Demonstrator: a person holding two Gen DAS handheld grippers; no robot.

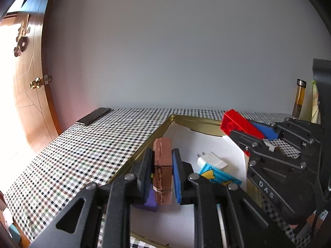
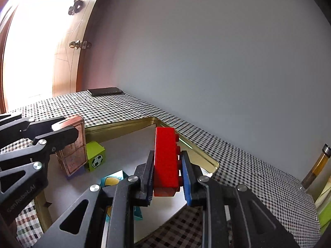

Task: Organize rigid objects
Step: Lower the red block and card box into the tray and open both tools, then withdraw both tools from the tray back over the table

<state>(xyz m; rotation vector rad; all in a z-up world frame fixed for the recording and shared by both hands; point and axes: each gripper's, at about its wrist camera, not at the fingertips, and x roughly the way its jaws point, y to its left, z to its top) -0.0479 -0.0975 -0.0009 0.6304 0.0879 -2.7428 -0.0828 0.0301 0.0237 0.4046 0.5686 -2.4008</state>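
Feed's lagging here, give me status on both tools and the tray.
Left tool shut on brown block. Right tool shut on red brick. Both over gold tray. Cubes, white charger already inside.

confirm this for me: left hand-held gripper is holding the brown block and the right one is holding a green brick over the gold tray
One error: the right hand-held gripper grips a red brick, not green, as the right wrist view shows. The left hand-held gripper does hold the brown block over the gold tray.

The gold tray (image 2: 132, 124) floor lies bare at the far corner; cubes (image 2: 96, 157) and charger (image 1: 212, 161) crowd the rest.
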